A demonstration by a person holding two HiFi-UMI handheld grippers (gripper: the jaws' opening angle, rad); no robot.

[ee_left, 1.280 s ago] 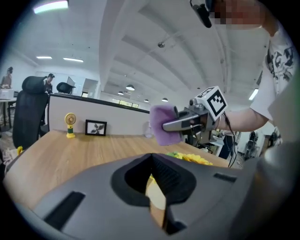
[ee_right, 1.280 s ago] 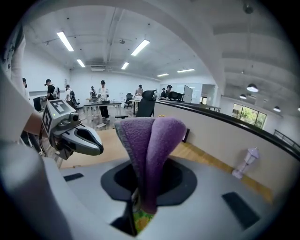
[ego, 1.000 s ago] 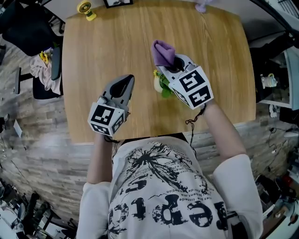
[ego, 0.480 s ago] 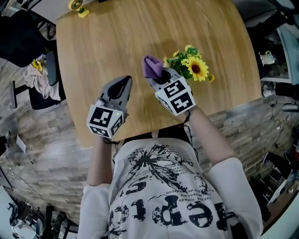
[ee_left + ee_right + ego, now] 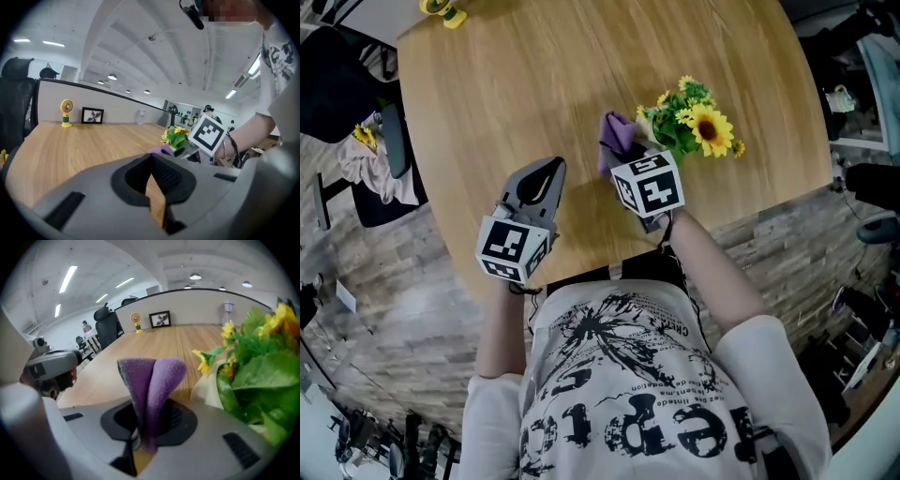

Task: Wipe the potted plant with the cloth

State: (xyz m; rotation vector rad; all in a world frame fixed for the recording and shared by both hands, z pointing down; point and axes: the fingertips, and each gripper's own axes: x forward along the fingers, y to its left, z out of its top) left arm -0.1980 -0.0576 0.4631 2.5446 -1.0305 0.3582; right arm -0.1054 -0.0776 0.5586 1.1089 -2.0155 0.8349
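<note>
- while the right gripper (image 5: 625, 157) clamps a folded purple fleece cloth (image 5: 617, 134), the yellow-flowered green potted plant (image 5: 694, 127) stands just beside it, right of frame centre.
- left gripper (image 5: 546, 175): jaws together, empty.
- approach step, i'd say; next, brush the cloth gently across the plant.

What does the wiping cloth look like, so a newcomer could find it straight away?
Start at the wooden table; near its edge by the person stands a potted plant with yellow sunflowers. Just left of it, pinched in the right tool, is the cloth: folded, soft and purple against the plant's green and yellow.
</note>
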